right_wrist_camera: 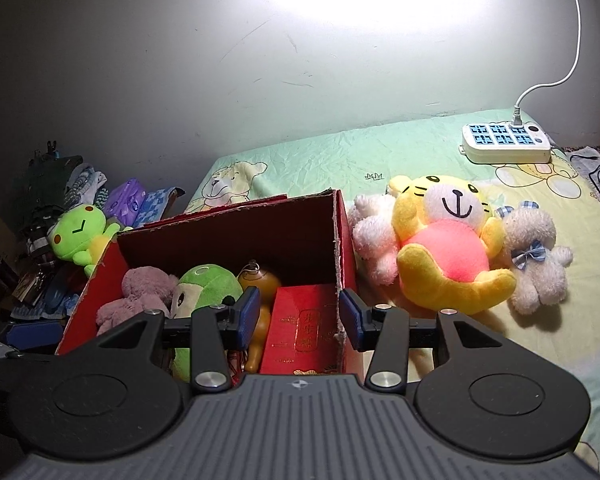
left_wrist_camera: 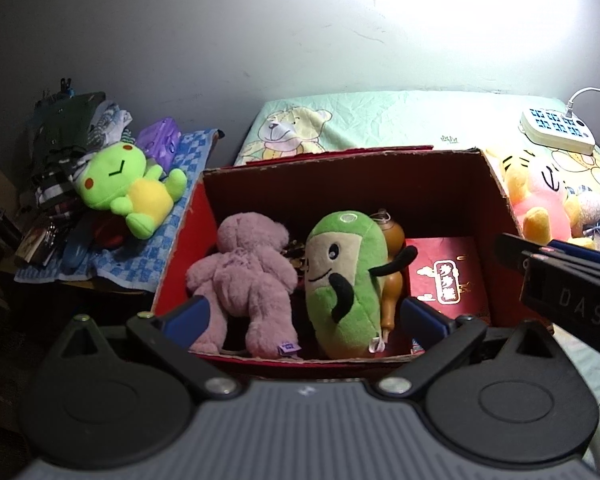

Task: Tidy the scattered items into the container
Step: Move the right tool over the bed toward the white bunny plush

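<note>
Nearest the lens, left gripper (left_wrist_camera: 303, 314) with fingers (left_wrist_camera: 194, 312) spread wide and holding nothing, poised at the near rim of the red cardboard box (left_wrist_camera: 440, 168); right gripper (right_wrist_camera: 299, 316) likewise empty, fingers (right_wrist_camera: 249, 312) parted to a middling gap that straddles the box's right wall.

Well left of the left fingers, outside the box: green frog plush (left_wrist_camera: 130, 188) lying on a blue checked cloth (left_wrist_camera: 188, 148), beside a heap of clothes (left_wrist_camera: 72, 132) and a purple pack (left_wrist_camera: 160, 136); not yet tidied.

Between the left fingers, already inside the box: pink teddy (left_wrist_camera: 244, 280) face down, then green bean plush (left_wrist_camera: 344, 280) leaning against a brown gourd (left_wrist_camera: 394, 240); just beyond the right-hand finger, a red gift packet (left_wrist_camera: 448, 276) lying flat on the box floor.

Right of the right fingers, on the bed (right_wrist_camera: 340, 152) and apart from the box: small white plush (right_wrist_camera: 374, 236) touching the box wall or very near it, yellow tiger plush (right_wrist_camera: 448, 240) on its back, pale bear with a blue bow (right_wrist_camera: 536, 252) tucked against the tiger's side; farther back, a white power strip (right_wrist_camera: 506, 144) with cable plugged in, likely no part of the job.

Judged roughly half done: four things boxed, four soft toys left out; probably the tiger group next, being closest to the right fingers.
</note>
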`<control>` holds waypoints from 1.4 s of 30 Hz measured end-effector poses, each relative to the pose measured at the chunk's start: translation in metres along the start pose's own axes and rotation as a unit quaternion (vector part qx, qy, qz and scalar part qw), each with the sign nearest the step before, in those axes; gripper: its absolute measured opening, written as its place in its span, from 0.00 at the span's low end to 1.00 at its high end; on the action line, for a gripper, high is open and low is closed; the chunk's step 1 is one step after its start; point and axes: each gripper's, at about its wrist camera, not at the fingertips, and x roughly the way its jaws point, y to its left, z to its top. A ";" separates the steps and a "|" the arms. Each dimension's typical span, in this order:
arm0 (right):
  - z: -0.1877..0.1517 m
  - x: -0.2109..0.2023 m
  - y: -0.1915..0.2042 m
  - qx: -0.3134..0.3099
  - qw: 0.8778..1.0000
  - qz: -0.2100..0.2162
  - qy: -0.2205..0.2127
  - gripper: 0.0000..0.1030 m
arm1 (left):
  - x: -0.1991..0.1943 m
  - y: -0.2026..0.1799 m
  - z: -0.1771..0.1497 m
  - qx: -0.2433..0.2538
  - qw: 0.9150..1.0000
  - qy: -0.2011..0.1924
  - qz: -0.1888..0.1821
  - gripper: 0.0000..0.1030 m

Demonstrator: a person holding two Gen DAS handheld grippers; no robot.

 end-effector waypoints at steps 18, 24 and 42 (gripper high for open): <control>0.006 -0.024 -0.106 0.031 0.999 0.014 0.012 0.46 | -0.025 -0.104 0.005 0.013 1.000 -0.011 0.018 0.98; 0.000 -0.031 -0.141 0.052 0.998 0.001 0.018 0.46 | -0.026 -0.143 0.005 0.035 0.999 -0.003 0.009 0.98; -0.013 -0.020 -0.217 0.109 0.992 -0.034 0.059 0.47 | -0.003 -0.231 0.001 0.085 0.992 0.049 -0.076 0.98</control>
